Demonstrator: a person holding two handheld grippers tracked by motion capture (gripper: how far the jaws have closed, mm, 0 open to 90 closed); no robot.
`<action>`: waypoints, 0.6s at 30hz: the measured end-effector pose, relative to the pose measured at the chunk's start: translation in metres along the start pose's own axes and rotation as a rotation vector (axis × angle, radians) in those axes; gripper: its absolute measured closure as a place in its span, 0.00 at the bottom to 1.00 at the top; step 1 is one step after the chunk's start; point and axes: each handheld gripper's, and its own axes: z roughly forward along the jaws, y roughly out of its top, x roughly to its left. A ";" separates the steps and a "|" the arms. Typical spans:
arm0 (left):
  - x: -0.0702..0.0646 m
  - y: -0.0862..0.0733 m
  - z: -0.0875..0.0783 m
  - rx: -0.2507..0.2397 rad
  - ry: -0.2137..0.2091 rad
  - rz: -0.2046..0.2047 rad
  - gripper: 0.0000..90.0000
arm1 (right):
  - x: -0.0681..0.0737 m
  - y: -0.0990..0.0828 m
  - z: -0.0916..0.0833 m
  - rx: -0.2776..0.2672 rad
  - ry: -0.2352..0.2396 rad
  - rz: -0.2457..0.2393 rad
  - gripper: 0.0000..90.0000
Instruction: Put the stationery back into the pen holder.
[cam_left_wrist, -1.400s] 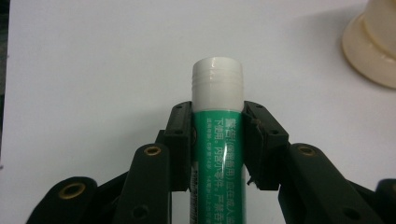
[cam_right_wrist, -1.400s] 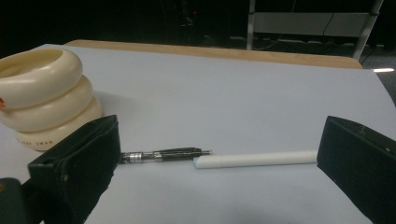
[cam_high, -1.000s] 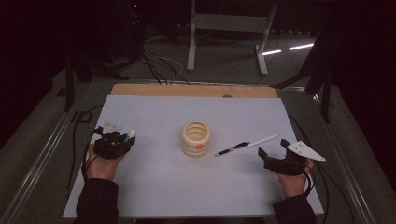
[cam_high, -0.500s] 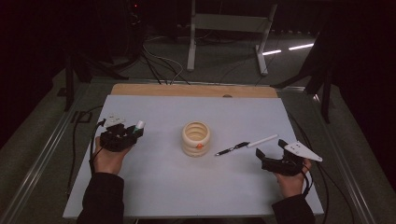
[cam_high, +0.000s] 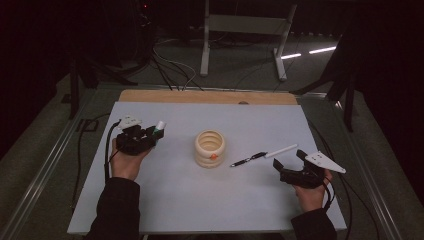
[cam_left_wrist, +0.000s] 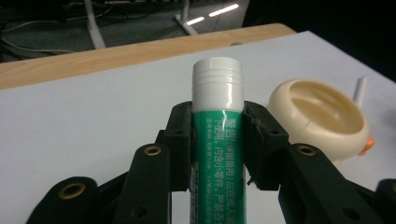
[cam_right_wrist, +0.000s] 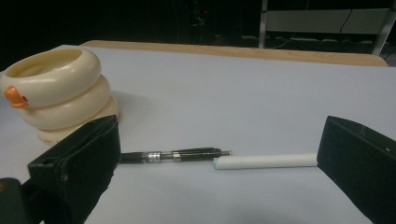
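Raised left claw (cam_left_wrist: 217, 144) clamps glue stick (cam_left_wrist: 217, 135) upright.

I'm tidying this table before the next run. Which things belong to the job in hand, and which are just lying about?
In the job:
- glue stick, clamped in the left hand-held gripper
- cream ringed holder, the likely place for it
- pen and white stick, in front of the open right hand-held gripper

Lying about:
- wooden board at the far edge
- cables on the floor

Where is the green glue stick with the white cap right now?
The green glue stick is clamped in the left gripper, at the left of the high view, left of the cream ringed duck holder.
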 end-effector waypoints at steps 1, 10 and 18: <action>-0.001 0.001 0.002 -0.007 -0.007 0.001 0.73 | 0.000 0.000 0.000 0.001 0.000 -0.001 0.00; -0.014 0.011 0.014 -0.029 -0.055 0.029 0.73 | 0.000 0.000 0.001 0.003 0.002 -0.002 0.00; -0.023 0.018 0.023 -0.048 -0.087 0.046 0.73 | 0.000 -0.001 0.002 0.005 0.004 -0.003 0.00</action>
